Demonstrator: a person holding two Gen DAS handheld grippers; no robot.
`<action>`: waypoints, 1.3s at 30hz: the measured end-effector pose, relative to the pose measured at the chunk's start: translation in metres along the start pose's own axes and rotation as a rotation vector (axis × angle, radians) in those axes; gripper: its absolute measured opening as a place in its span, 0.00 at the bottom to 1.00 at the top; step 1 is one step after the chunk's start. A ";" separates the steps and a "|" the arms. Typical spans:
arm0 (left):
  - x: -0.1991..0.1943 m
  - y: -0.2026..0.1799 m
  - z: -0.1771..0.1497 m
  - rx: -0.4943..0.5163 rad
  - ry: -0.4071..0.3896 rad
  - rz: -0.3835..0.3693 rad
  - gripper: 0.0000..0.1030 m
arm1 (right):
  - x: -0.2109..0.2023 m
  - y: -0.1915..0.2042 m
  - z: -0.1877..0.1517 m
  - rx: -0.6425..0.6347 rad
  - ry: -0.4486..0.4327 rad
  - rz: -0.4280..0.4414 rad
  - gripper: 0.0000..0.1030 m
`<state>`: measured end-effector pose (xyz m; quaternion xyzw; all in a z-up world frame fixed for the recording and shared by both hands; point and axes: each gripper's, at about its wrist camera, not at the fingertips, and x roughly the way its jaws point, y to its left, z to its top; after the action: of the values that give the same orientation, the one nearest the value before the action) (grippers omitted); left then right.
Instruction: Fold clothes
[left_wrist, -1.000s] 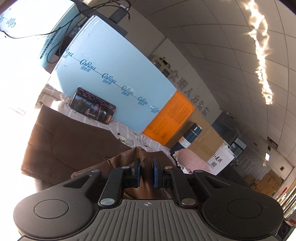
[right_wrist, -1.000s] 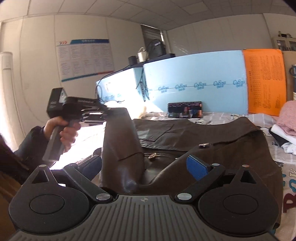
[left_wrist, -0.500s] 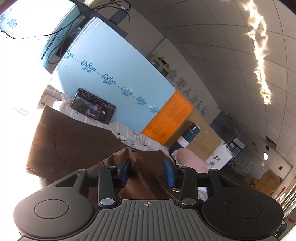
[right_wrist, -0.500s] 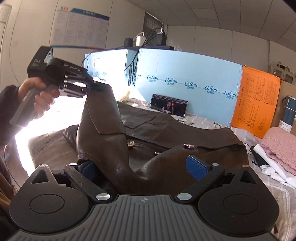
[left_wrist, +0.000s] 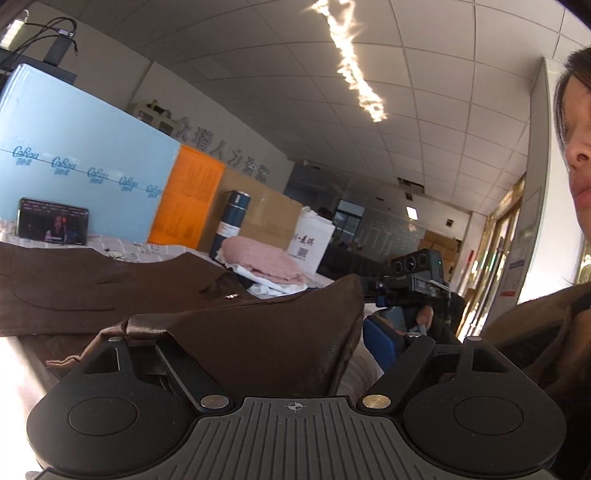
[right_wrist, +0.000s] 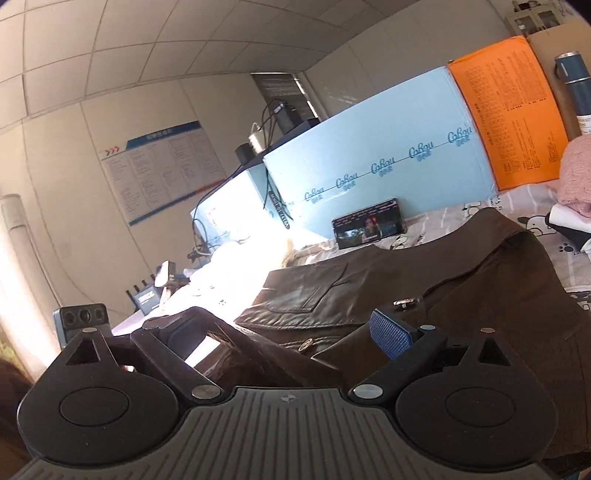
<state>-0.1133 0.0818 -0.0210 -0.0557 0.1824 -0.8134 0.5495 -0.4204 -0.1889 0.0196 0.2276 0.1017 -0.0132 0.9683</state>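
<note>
Left tongs (left_wrist: 255, 336) are spreading, jaws opening, a brown leather fold lying loose between them. The brown leather jacket (right_wrist: 443, 280) sprawls on the table (right_wrist: 461, 218). Right tongs (right_wrist: 288, 332) gape wide, released, leather bunched between the jaws.

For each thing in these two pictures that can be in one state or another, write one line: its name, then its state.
left gripper: jaws opening, jacket fabric lies between them, no longer pinched
right gripper: jaws wide, jacket fabric between them, not pressed
brown jacket: lying on the bed, partly folded, one flap bunched near the grippers
phone: propped on its side, screen on
blue flask: upright, lid on
pink garment: folded, on a pile
</note>
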 end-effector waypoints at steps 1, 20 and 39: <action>-0.002 -0.005 -0.005 0.000 0.023 -0.041 0.80 | -0.006 0.006 -0.005 -0.032 0.022 -0.004 0.94; -0.014 0.111 0.019 -0.381 -0.062 0.820 0.86 | -0.008 -0.045 0.035 0.047 -0.008 -0.429 0.98; 0.048 0.120 0.029 -0.255 0.135 0.789 0.02 | 0.152 -0.198 0.090 0.522 0.098 -0.698 0.17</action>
<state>-0.0185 -0.0082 -0.0427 0.0041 0.3245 -0.5135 0.7944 -0.2690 -0.4032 -0.0190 0.4169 0.2118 -0.3539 0.8100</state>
